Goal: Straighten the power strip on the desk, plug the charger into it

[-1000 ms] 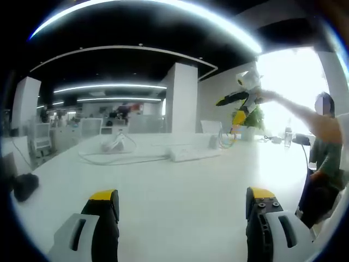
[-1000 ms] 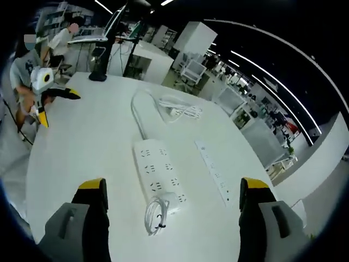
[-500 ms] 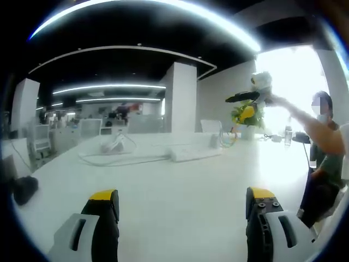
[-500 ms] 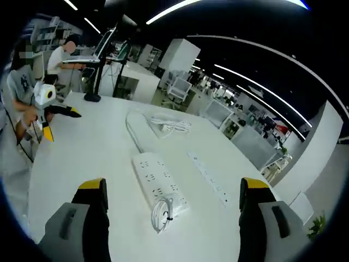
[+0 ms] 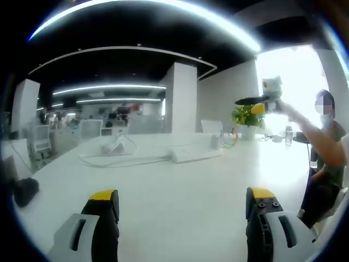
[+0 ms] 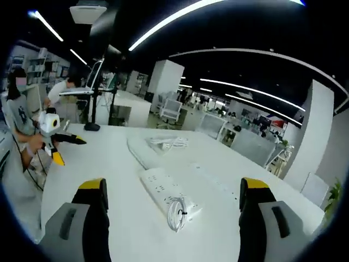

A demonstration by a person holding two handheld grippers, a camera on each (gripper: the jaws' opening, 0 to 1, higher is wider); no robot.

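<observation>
A wide white power strip (image 6: 161, 188) lies on the white desk (image 6: 98, 164), running away from me. A white charger (image 6: 190, 208) with a coiled white cable (image 6: 177, 210) rests at its near end. My right gripper (image 6: 172, 188) hangs open above the desk, short of the strip, with nothing between its fingers. In the left gripper view the same strip (image 5: 191, 154) sits far off across the desk. My left gripper (image 5: 182, 195) is open and empty, low over the desk. The right gripper (image 5: 260, 100) shows raised at the upper right, and the left gripper (image 6: 53, 136) shows at the left.
A slim second strip (image 6: 214, 179) lies right of the wide one. A loose cable bundle (image 6: 166, 143) sits farther back, its cord (image 5: 117, 159) trailing over the desk. A black object (image 5: 25, 189) lies at the left edge. A person (image 6: 20, 123) holds the grippers; a monitor stand (image 6: 92, 101) rises behind.
The right gripper has risen and tilted up, so its view looks more level across the desk; in the left gripper view it moved up and right. The left gripper stayed still.
</observation>
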